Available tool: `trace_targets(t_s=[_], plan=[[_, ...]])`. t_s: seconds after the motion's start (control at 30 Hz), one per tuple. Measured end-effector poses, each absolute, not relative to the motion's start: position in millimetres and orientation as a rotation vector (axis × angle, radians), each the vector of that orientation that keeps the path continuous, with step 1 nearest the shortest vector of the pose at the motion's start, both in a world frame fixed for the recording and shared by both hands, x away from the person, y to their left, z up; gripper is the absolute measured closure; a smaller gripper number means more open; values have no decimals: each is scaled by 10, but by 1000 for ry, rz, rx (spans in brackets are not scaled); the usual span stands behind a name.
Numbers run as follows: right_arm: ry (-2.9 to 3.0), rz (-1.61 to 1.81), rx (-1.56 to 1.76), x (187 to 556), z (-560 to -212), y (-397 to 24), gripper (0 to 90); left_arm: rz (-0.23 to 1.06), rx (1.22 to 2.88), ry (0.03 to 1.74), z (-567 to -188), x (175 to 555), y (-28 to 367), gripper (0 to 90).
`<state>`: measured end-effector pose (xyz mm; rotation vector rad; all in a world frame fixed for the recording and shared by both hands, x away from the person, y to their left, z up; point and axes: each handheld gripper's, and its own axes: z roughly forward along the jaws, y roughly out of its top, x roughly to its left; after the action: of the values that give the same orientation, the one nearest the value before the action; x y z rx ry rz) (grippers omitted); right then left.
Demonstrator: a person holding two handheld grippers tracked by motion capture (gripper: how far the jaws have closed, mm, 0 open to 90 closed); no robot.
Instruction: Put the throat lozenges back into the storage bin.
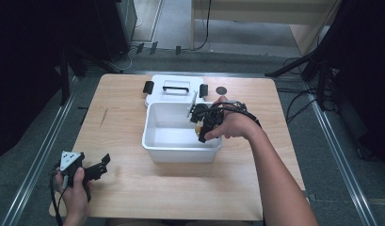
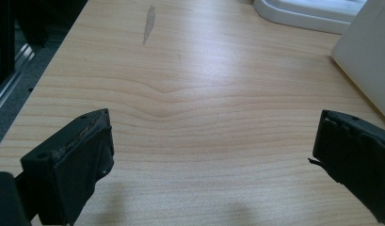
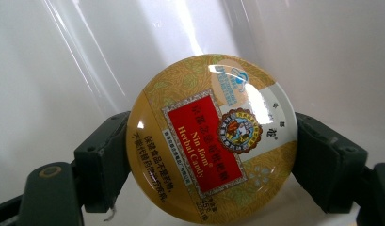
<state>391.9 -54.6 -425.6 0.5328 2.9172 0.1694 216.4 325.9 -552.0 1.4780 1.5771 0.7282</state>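
Note:
A round yellow herbal candy tin [image 3: 211, 136] with a red label sits clamped between the two black jaws of my right gripper [image 3: 211, 160]. In the high view that gripper [image 1: 199, 128] reaches down into the white plastic bin [image 1: 180, 146] at its right side, and the tin [image 1: 197, 127] shows as a small yellow spot. The bin's white walls lie behind the tin in the right gripper view. My left gripper [image 1: 101, 165] rests low over the table near the front left corner. Its jaws stand wide apart over bare wood [image 2: 204, 122], nothing between them.
The bin's white lid [image 1: 176, 88] with a black handle and black latches lies flat behind the bin. A small dark round mark [image 1: 221, 90] sits on the table to the lid's right. The wooden table [image 1: 133, 188] is bordered by metal rails and dark stands.

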Motion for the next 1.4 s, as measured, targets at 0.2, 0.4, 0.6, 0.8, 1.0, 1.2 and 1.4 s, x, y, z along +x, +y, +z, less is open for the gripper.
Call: trace_targets(t_s=[0.2, 0.4, 0.6, 0.8, 1.0, 1.2, 1.4], plan=[[2912, 130, 513, 3926, -4320, -515, 202, 727, 1477, 1576, -5520, 2166, 3258, 0], [2899, 98, 510, 3947, -4357, -486, 202, 726, 1477, 1576, -5520, 2167, 3258, 0], [2899, 59, 504, 3942, -4383, -454, 202, 727, 1477, 1575, -5520, 2166, 3258, 0], [2911, 13, 493, 3956, -4425, -418, 202, 727, 1478, 1575, -5520, 2166, 3258, 0], [2910, -26, 486, 3963, -4464, -381, 202, 725, 1477, 1575, -5520, 2166, 3259, 0], [2894, -60, 483, 3953, -4474, -367, 198, 725, 1476, 1575, -5520, 2166, 3259, 0], [2889, -46, 475, 3952, -4458, -381, 204, 726, 1477, 1574, -5520, 2166, 3257, 0]])
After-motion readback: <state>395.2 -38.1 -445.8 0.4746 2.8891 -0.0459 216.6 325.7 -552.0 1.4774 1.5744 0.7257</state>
